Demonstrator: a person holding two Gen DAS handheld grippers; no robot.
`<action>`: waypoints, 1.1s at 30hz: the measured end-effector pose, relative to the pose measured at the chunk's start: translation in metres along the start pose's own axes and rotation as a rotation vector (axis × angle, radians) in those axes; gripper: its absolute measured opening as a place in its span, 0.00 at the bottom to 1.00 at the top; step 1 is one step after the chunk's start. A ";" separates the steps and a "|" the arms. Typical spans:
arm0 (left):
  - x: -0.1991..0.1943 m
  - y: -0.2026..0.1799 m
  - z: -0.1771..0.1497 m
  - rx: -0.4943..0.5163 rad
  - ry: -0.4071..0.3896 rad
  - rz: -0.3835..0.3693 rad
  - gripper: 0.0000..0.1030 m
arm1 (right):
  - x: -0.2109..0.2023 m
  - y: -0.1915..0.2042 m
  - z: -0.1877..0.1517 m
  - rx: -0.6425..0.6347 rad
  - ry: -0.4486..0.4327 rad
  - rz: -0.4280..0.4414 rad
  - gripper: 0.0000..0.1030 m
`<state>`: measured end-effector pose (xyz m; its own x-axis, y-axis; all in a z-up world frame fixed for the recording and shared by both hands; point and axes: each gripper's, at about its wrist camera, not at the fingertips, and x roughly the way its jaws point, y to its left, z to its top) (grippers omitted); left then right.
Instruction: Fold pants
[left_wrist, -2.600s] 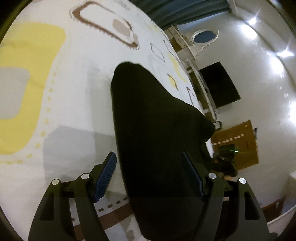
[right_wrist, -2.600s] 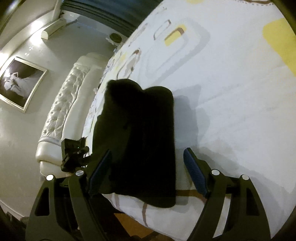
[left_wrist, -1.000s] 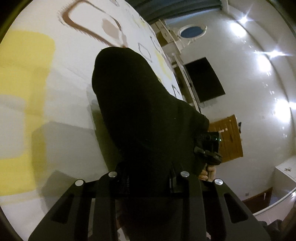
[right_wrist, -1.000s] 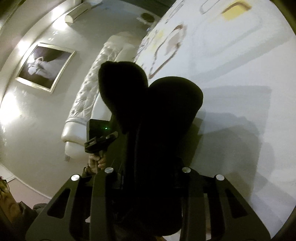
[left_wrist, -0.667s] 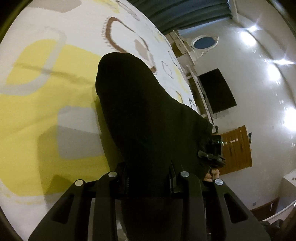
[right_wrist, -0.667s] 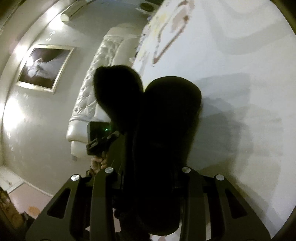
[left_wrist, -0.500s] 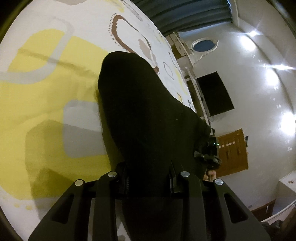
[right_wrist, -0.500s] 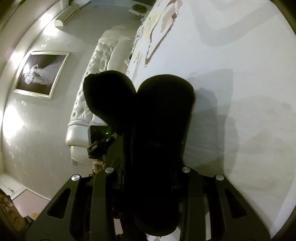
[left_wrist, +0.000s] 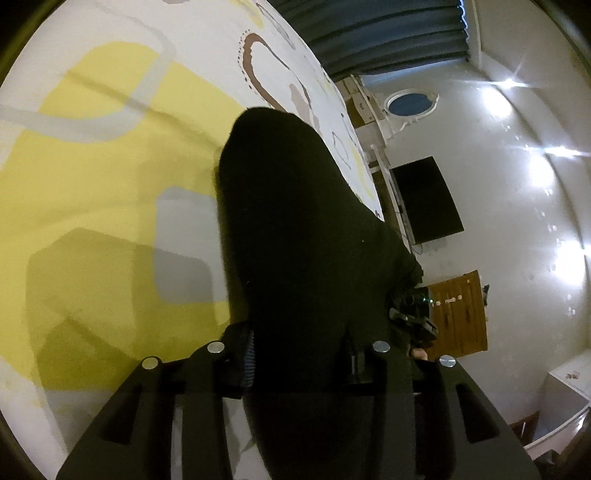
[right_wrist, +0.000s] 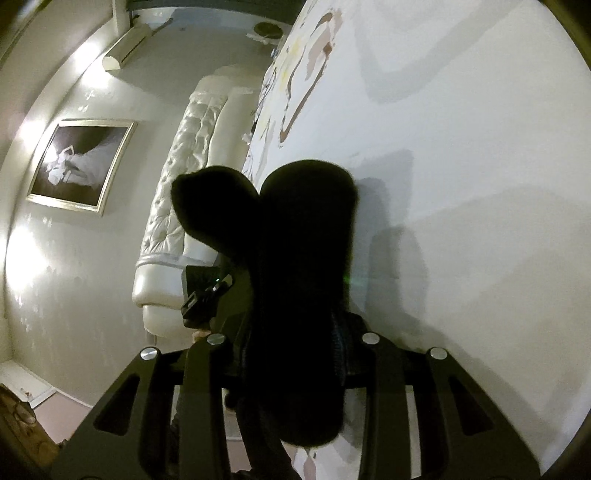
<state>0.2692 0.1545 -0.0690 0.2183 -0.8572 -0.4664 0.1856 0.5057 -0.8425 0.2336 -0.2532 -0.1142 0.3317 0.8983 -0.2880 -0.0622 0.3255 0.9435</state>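
The black pants (left_wrist: 295, 229) hang as a folded bundle just above the patterned bed sheet (left_wrist: 92, 166). My left gripper (left_wrist: 299, 354) is shut on one end of the pants. My right gripper (right_wrist: 295, 354) is shut on the other end of the pants (right_wrist: 303, 258), where the cloth stands up in two rounded lobes. Each gripper shows in the other's view: the right one in the left wrist view (left_wrist: 410, 317), the left one in the right wrist view (right_wrist: 203, 291). The fingertips are buried in black cloth.
The sheet (right_wrist: 461, 147) is white with yellow, grey and brown shapes. A white tufted headboard (right_wrist: 177, 206) and a framed picture (right_wrist: 77, 166) lie on the right gripper's side. A dark TV (left_wrist: 424, 199), a wooden door (left_wrist: 461, 314) and dark curtains (left_wrist: 369, 33) lie on the left gripper's side.
Both grippers went from open around the pants to shut on them, then lifted the bundle and carried it across the bed, over the yellow patch.
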 end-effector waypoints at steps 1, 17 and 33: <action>-0.003 0.001 0.001 0.002 -0.006 0.006 0.38 | -0.005 -0.001 0.000 0.003 -0.009 -0.005 0.30; -0.058 -0.053 -0.064 0.215 -0.211 0.433 0.39 | -0.074 0.013 -0.064 -0.081 -0.221 -0.422 0.22; -0.014 -0.134 -0.180 0.421 -0.477 0.825 0.79 | 0.015 0.122 -0.178 -0.492 -0.368 -0.904 0.45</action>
<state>0.0689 0.0813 0.0017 0.7684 -0.1490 -0.6224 0.1063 0.9887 -0.1055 0.0636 -0.1476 -0.0325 0.7003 0.1512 -0.6976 0.0038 0.9765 0.2155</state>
